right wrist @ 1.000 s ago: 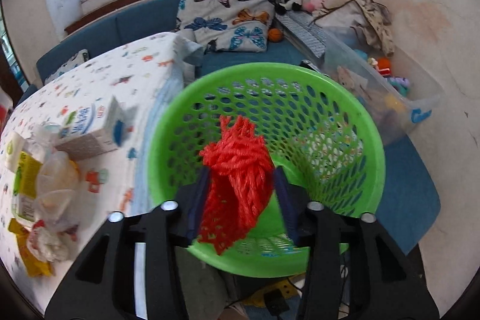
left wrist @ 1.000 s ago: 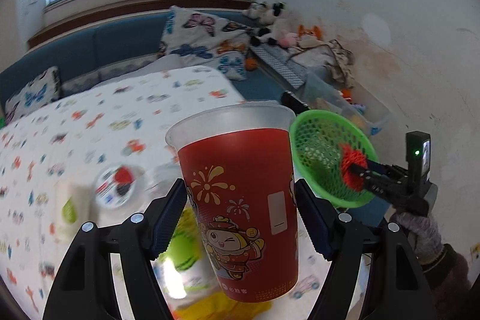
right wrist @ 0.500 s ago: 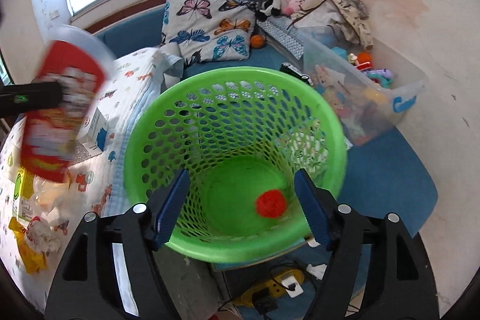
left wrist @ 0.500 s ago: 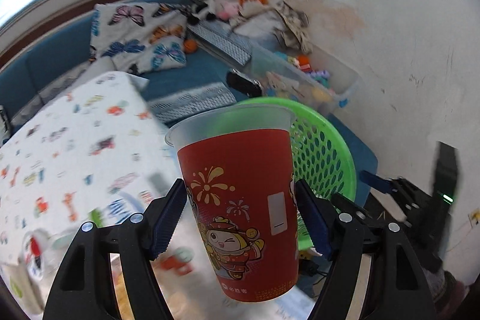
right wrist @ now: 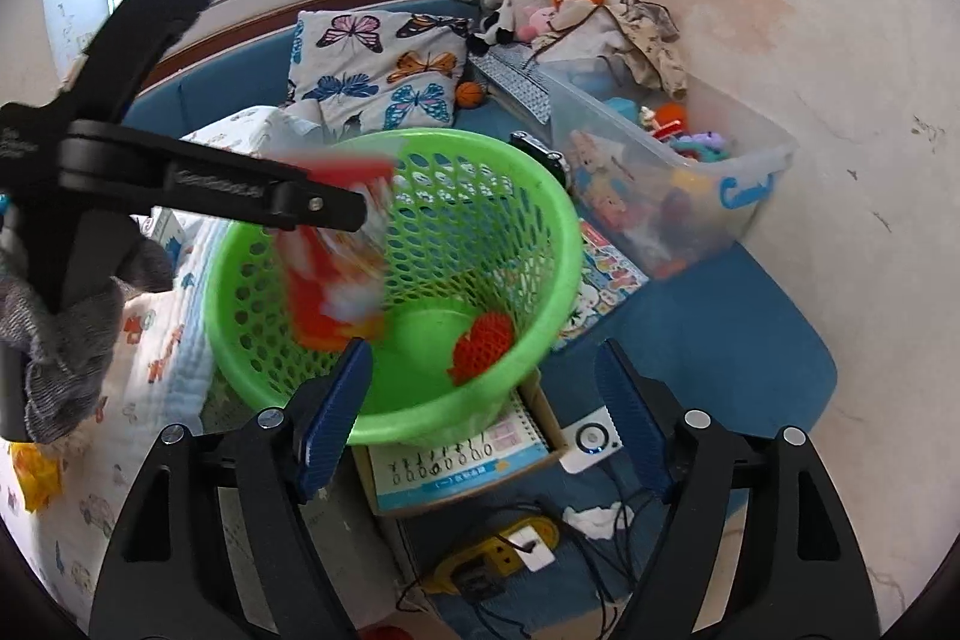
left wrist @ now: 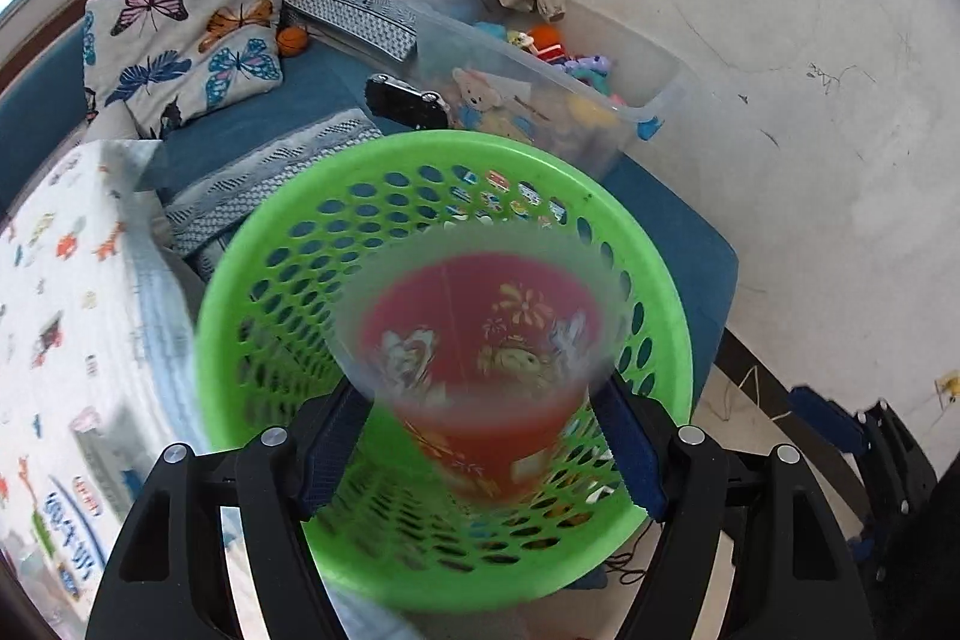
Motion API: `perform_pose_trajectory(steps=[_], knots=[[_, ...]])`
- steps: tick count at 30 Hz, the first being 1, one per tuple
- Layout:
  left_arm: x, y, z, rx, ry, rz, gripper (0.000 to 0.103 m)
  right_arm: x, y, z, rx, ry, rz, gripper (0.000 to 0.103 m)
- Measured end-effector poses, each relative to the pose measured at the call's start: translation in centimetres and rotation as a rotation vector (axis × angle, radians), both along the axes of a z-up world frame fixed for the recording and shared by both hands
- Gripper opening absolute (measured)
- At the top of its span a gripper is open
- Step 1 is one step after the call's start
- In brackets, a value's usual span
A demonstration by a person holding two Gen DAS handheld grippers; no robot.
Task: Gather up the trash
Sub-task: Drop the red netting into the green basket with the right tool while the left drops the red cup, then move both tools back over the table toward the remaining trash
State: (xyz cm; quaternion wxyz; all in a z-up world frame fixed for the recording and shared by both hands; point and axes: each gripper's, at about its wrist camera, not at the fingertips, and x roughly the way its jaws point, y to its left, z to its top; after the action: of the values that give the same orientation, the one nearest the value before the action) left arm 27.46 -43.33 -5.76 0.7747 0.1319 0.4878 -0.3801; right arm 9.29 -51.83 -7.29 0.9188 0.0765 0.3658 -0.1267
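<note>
A red paper cup (left wrist: 480, 370) with a cartoon print is blurred and falling mouth-up into the green mesh basket (left wrist: 600, 214). My left gripper (left wrist: 480, 448) is open just above the basket, its pads apart from the cup. In the right wrist view the cup (right wrist: 336, 280) drops inside the basket (right wrist: 540, 196) below the left gripper's fingers (right wrist: 312, 205). A red net ball (right wrist: 483, 346) lies on the basket floor. My right gripper (right wrist: 483, 394) is open and empty in front of the basket.
A clear bin of toys (right wrist: 690, 172) stands by the wall. The bed with a printed sheet (left wrist: 54, 292) is left of the basket. A booklet (right wrist: 462, 460), a power strip (right wrist: 510, 550) and cables lie on the floor below.
My left gripper moved over the basket and opened, and the cup is falling in. My right gripper let go of the red net ball, which now lies in the basket, and drew back.
</note>
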Motion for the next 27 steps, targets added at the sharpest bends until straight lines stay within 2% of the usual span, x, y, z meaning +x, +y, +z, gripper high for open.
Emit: perform_pose_trajectory(steps=[4,6,12,19,27], knots=[[-0.3,-0.8,-0.4,-0.015,0.018,-0.009,0.075,-0.8,-0.2,-0.2,0.006,0.002,-0.011,0.076],[-0.6,-0.5,-0.1,-0.030,0.015,-0.021,0.080,-0.7,-0.1,-0.3,0.012,0.001,-0.007,0.076],[-1.2,2.3,1.9,-0.062,-0.013,0.008,0.081,-1.3,1.4,0.2,0.002,-0.010,0.021,0.076],[-3.9,8.5,6.6,-0.104,-0.156,0.058,0.081,-2.2,4.9,1.6,0.009,-0.046,0.085,0.078],[-6.0,18.0,8.9,-0.144,-0.223,0.187,0.081,-2.4,10.0,2.6,0.020,-0.065,0.198,0.080]])
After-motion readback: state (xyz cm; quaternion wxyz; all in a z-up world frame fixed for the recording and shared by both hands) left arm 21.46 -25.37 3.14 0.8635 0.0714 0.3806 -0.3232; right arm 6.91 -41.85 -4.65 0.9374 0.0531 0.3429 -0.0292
